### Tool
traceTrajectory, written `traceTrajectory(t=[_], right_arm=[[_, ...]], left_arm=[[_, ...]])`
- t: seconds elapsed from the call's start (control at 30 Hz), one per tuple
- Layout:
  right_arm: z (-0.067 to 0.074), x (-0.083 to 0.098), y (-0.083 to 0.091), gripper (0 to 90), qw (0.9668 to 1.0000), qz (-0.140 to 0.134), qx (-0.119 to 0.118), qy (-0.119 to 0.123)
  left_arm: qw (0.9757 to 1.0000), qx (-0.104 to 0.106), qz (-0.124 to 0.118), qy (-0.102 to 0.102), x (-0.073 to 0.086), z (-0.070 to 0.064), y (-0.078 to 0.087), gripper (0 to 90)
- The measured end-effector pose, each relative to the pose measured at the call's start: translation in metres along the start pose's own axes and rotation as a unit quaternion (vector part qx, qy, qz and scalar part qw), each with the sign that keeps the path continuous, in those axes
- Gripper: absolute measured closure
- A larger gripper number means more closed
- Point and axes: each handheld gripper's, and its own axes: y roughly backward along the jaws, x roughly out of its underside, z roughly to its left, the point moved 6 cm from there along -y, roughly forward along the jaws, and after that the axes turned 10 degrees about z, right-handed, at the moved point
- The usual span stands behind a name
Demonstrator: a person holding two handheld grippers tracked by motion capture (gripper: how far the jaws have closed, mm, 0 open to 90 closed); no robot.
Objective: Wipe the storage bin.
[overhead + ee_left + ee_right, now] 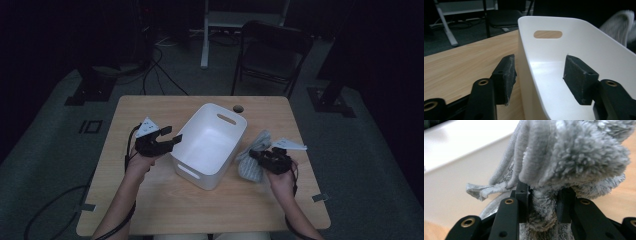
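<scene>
Dim room, grey carpet [45, 135], black folding chair [272, 52] behind wooden table [150, 200].

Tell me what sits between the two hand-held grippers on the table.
The white bin stands between the left hand-held gripper and right hand-held gripper, seen in the high view.

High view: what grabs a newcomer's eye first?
The white bin at the middle of the wooden table stands out brightest. Right of it, the right gripper is shut on a fluffy grey cloth, bunched between its fingers close to the bin's wall. On the bin's other side, the left gripper is open, straddling the bin's rim without pressing on it.
</scene>
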Motion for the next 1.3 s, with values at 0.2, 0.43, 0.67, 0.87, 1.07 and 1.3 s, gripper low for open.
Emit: traceTrajectory(t=[0.2, 0.43, 0.67, 0.87, 1.07, 1.3], right_arm=[[-0.038, -0.022, 0.019, 67.4, 0.9987, -0.025, 0.039, -0.022], [-0.081, -0.022, -0.01, 66.6, 0.9952, 0.014, 0.075, -0.062], [-0.115, -0.015, -0.046, 62.7, 0.9866, 0.052, 0.115, -0.104], [-0.131, -0.006, -0.073, 51.2, 0.9804, 0.086, 0.135, -0.114], [-0.129, -0.015, -0.077, 31.6, 0.9829, 0.074, 0.116, -0.122], [-0.116, -0.026, -0.068, 17.2, 0.992, 0.052, 0.088, -0.073]], left_arm=[[0.9998, 0.013, 0.003, 0.016, 0.002, 0.001, 0.001, 35.7], [0.9998, 0.018, 0.003, 0.012, 0.002, 0.0, 0.003, 35.7], [0.9996, 0.024, 0.004, 0.016, 0.005, 0.002, 0.005, 35.4], [0.9997, 0.024, 0.007, 0.005, 0.006, 0.0, 0.005, 35.3], [0.9998, 0.02, 0.006, 0.005, 0.006, 0.0, 0.004, 30.7], [0.9998, 0.022, 0.004, 0.002, 0.002, -0.005, 0.008, 27.0]])
